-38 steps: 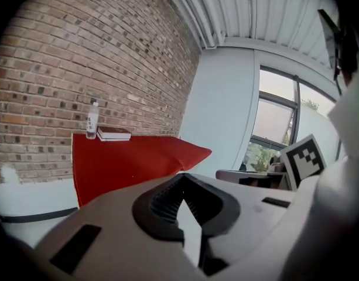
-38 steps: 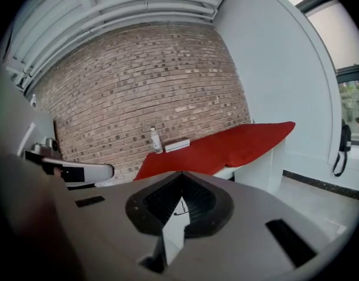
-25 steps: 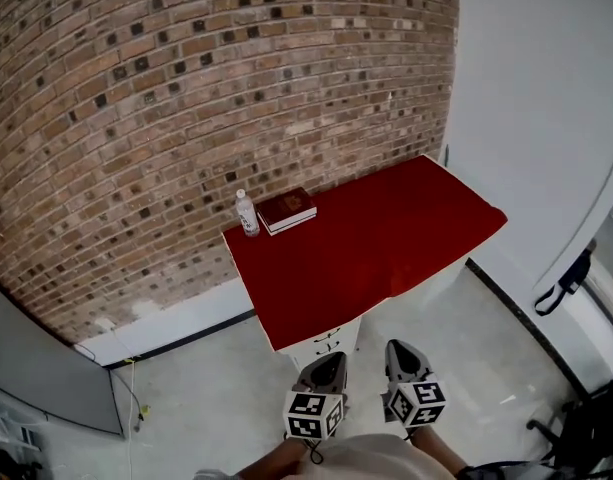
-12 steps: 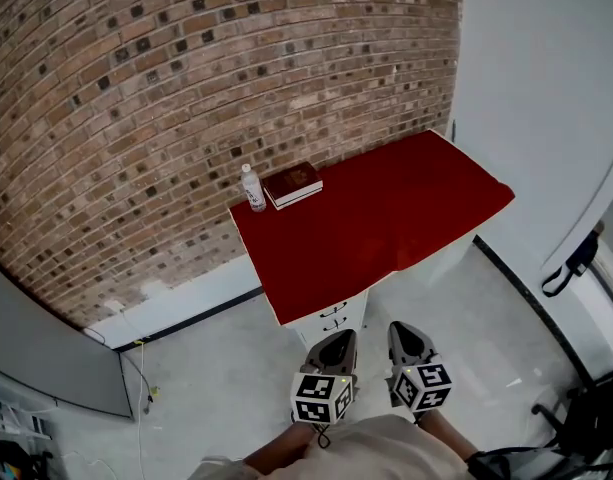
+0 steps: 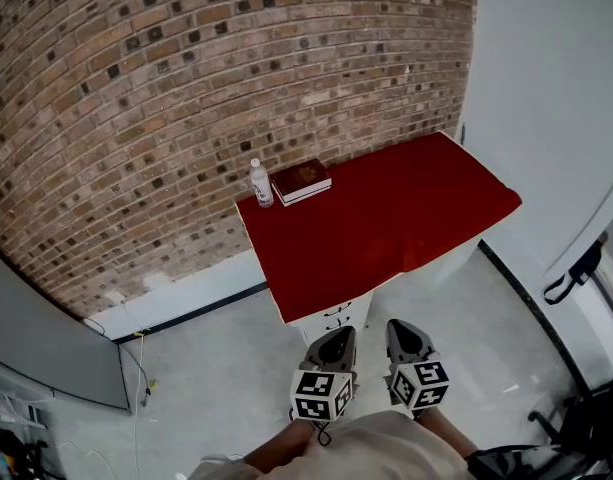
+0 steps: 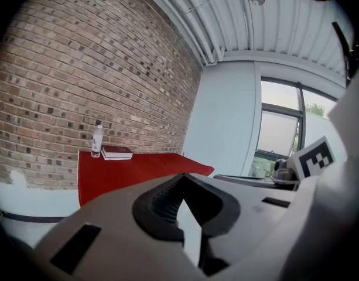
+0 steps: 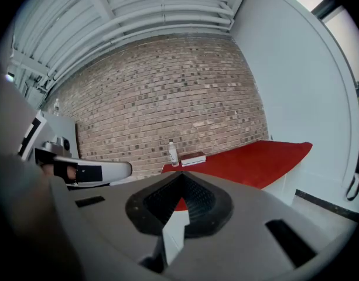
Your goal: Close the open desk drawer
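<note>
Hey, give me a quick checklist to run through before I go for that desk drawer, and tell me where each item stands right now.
1. Empty left claw: ok, jaws together on nothing.
2. Empty right claw: ok, jaws together on nothing.
3. Drawer unit in sight: ok, it shows below the near edge of the red cloth.
4. Which drawer is open: cannot tell from these views.
5. Claws at the drawer front: not ok, both are short of it, no contact.
6. Bottle and book out of the way: ok, they sit at the far end by the wall.
</note>
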Demonstrator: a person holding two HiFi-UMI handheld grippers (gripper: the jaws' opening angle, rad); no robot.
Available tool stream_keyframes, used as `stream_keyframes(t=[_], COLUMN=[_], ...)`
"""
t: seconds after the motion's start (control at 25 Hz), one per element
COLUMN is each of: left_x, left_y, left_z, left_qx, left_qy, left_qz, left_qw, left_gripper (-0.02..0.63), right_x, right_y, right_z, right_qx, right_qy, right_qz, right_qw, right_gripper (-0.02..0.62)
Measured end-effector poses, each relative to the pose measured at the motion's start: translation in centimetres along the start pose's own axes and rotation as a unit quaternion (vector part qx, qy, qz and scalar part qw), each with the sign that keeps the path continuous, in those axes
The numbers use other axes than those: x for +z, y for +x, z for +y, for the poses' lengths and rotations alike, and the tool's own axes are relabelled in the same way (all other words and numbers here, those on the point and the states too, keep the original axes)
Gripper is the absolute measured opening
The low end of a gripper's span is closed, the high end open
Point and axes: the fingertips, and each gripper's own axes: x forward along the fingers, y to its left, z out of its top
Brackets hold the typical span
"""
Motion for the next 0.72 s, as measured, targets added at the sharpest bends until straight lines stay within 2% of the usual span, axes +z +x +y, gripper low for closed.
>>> stream_keyframes(t=[0.72], left_x=[-0.1], left_y=[1.3], left_z=[1.8], left_qx=[-0.004], left_qy=[-0.023], left_qz=[0.008], left_qw=[0.9997], left_gripper=[0.008], right_x=[0.2], right_y=[1.5], right_z=[-0.6], right_qx=[-0.017], right_qy=[0.013], right_qz=[-0.004], right_qw=[1.000], right_gripper=[-0.002])
